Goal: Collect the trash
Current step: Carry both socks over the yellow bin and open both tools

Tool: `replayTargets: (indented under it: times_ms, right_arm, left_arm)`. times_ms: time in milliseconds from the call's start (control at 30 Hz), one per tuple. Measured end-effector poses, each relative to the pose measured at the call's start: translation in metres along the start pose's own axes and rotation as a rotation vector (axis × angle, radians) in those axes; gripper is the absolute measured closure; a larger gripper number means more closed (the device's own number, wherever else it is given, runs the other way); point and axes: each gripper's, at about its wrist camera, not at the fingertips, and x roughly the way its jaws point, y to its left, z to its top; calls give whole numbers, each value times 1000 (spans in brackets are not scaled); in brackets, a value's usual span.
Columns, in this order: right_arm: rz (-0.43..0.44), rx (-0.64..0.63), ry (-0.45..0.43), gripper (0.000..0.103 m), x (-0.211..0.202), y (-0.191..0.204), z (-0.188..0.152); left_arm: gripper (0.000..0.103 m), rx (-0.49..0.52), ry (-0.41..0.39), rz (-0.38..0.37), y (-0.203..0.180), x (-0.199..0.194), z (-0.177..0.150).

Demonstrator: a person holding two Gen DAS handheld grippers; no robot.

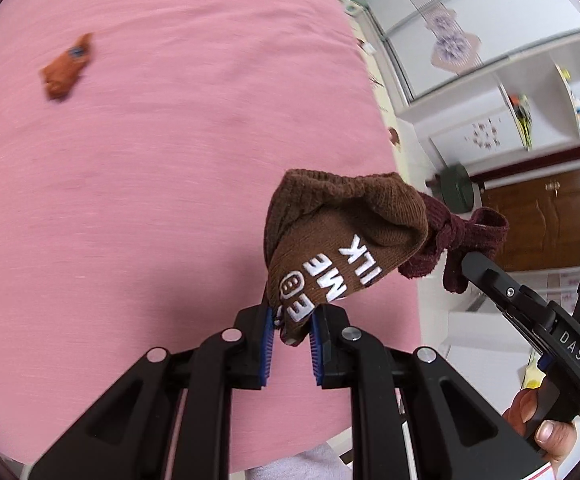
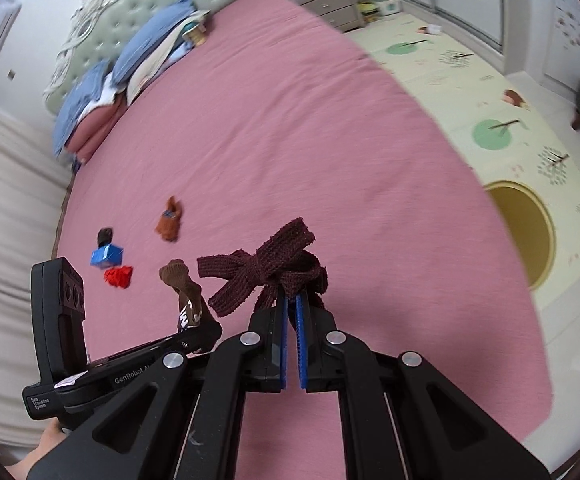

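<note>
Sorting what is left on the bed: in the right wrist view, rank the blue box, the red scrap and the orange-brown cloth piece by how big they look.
1. Orange-brown cloth piece, though it lies farther from the camera.
2. Blue box and red scrap: they look about alike, so no ranking between them.

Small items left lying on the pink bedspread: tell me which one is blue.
The boxy blue item, lying on the pink bedspread between the dark scrap and the red scrap; the orange-brown piece lies apart.
</note>
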Motion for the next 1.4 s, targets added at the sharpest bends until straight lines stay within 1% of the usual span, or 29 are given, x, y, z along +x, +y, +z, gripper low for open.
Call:
replayTargets:
  times_ms: [267,333,433,500,733,933,1067,1167,1233,1267,1300,1333,1367,1400]
  right_arm:
    - [-43,64,-40,99,-54,-93,7]
    - [-49,83,-46,99,-64,-112,8]
    - [-65,116,-61,99,-77,-143,12]
    - [-82,139,-78,99,-85,-165,15]
    - [-95,231,-97,99,-95,-221,26]
    - [-103,298,-99,99,-96,-265,35]
    - [-109,336,-102,99,-92,-285,41]
    - [-108,359,-110,99,-91,-295,46]
    - [-103,369,-120,98,-93,-302,52]
    - [-100,373,-129,97,-94,-304,53]
    - [-95,381,-148,93,-96,-308,56]
    - [-99,383,-156,88,-97,-312,59]
    - [-120,390,-171,81,-101,-315,62]
    - [-134,394,-180,71,-102,-318,63]
  left_arm:
    - [88,83,47,-16,-93,46,-8]
    - [88,106,70,-18,-117,62,-7]
    - [88,131,99,-23,-142,81,-8]
    - [88,169,118,-21,-164,95,-7]
    - [88,257,167,-14,-221,136,1]
    - [88,313,215,-11,-255,166,6]
    - [88,364,236,-18,-281,186,15]
    - [87,377,248,-22,-299,201,23]
    - [84,387,256,-43,-310,207,28]
    - [77,392,256,-51,-316,208,29]
    - [64,397,254,-53,-320,208,31]
    - [54,401,251,-56,-324,209,33]
    - [37,404,244,-62,-328,209,35]
    - [34,405,232,-67,-331,207,37]
